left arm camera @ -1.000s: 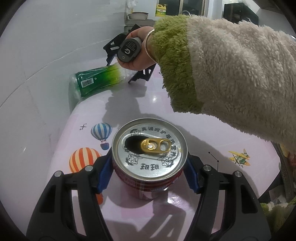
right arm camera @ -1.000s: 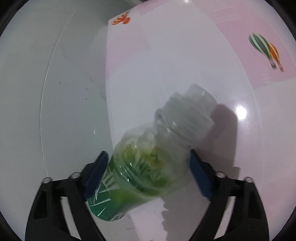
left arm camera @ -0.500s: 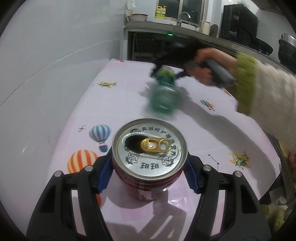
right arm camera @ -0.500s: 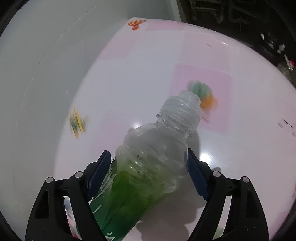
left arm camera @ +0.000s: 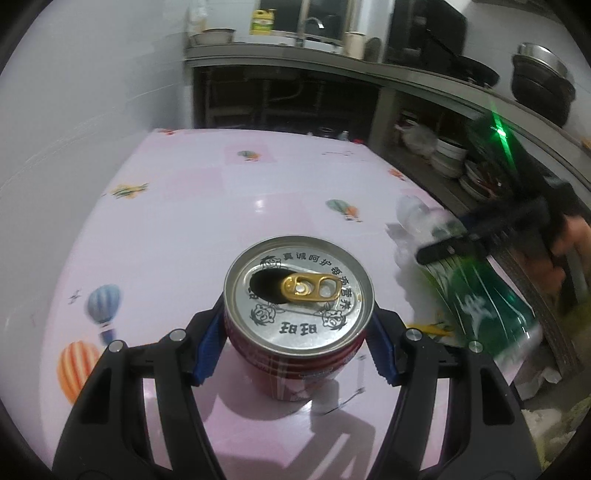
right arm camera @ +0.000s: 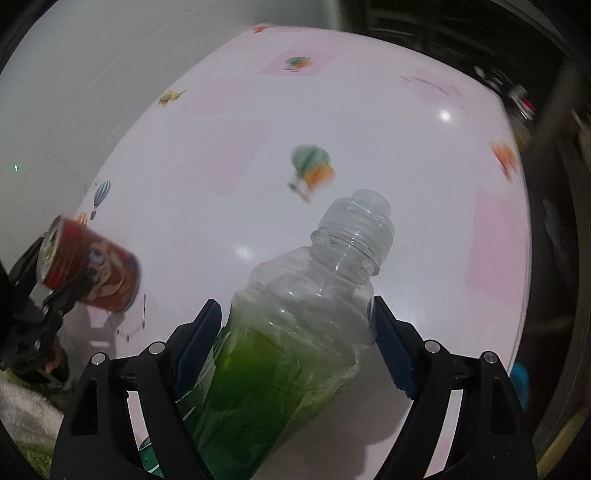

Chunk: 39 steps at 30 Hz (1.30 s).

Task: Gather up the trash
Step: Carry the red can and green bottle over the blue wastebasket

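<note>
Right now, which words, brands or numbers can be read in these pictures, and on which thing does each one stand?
"真诚呵护每滴营养" around the lid of the red can.
"旺旺", seen upside down, on the same lid.
White characters on the green bottle label: blurred, unreadable.
Label of the yellow jug on the counter: too small.

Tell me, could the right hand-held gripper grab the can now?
Probably not: the right hand-held gripper is already shut on the bottle, and the can sits clamped in the left hand-held gripper.

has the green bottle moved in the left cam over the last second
Yes. The green bottle, held by the right gripper, went from the table's far left by the wall to its right edge.
</note>
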{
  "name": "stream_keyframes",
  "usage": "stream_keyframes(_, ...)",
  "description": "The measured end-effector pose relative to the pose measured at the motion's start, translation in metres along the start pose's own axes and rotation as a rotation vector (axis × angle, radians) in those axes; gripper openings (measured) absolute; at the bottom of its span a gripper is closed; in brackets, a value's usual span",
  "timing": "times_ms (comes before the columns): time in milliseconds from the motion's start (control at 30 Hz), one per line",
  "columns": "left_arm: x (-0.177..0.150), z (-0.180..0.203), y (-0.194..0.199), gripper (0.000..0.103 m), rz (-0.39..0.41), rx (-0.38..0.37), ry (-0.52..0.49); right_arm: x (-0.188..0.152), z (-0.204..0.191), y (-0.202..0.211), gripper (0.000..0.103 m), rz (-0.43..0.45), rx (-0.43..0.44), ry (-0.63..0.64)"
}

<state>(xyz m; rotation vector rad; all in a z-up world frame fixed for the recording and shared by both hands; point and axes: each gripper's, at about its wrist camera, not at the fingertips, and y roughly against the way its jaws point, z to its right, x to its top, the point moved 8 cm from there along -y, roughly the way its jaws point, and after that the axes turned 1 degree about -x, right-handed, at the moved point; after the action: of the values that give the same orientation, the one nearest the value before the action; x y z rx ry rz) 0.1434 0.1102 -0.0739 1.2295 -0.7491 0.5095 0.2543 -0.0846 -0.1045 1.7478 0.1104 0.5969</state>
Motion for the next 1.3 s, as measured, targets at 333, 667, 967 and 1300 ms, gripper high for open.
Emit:
stream_keyframes(333, 0.015, 0.044, -0.025, 0.062, -0.028, -0.037, -0.053, -0.048, 0.016, 0.002, 0.086, 0.058, 0.000, -0.288)
stream_keyframes(667, 0.035, 0.066, -0.034, 0.062, -0.054, -0.078, -0.080, -0.086, 0.023, 0.017, 0.063, 0.148, 0.124, -0.405)
stream_keyframes(967, 0.065, 0.143, -0.039, 0.062, -0.056, -0.196, -0.178, -0.128, 0.072, 0.059, 0.062, 0.310, 0.269, -0.602)
stream_keyframes(1300, 0.086, 0.300, -0.075, 0.062, -0.152, -0.485, -0.345, -0.235, 0.169, 0.106, 0.062, 0.474, 0.173, -0.926)
